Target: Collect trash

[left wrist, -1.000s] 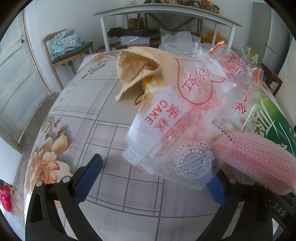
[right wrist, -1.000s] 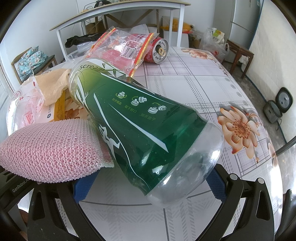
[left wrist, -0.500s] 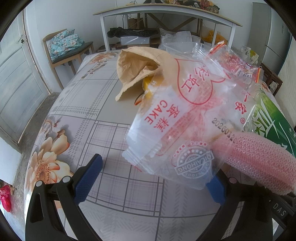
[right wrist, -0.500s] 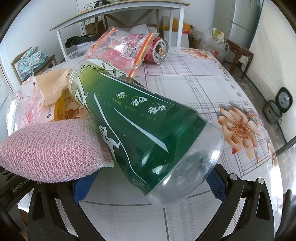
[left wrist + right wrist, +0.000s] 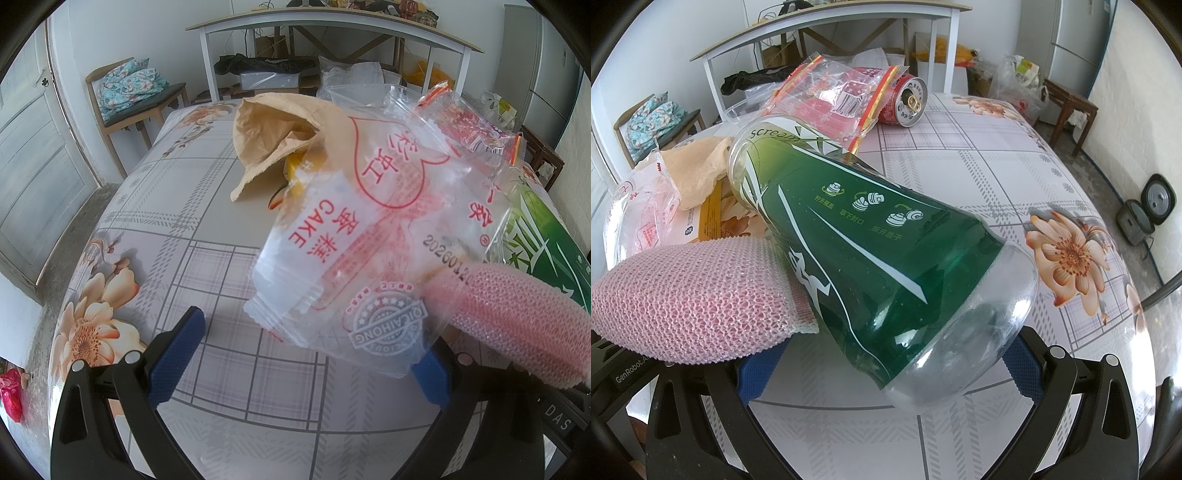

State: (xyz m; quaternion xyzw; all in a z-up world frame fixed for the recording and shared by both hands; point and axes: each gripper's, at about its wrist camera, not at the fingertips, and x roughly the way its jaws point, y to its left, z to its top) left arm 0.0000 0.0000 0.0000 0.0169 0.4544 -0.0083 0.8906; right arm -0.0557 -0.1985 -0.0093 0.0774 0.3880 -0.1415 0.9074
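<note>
A clear cake wrapper [image 5: 354, 240] with red print lies on the flowered table, its near end over my left gripper's [image 5: 306, 354] right finger. The left gripper is open and empty. A green-labelled plastic bottle [image 5: 864, 243] lies on its side, base toward my right gripper [image 5: 886, 365], which is open with its fingers either side of the base. A pink mesh scourer [image 5: 698, 295] lies left of the bottle, over the right gripper's left finger. A torn brown paper bag [image 5: 280, 133], a red snack bag [image 5: 834, 96] and a red can [image 5: 905, 101] lie farther back.
A yellow packet [image 5: 709, 214] lies under the paper bag. A clear plastic tub [image 5: 354, 92] sits at the table's far edge. Beyond are a white-legged desk [image 5: 332, 29], a chair with folded cloth [image 5: 129, 92], a door at left and a rice cooker [image 5: 1145, 210] on the floor.
</note>
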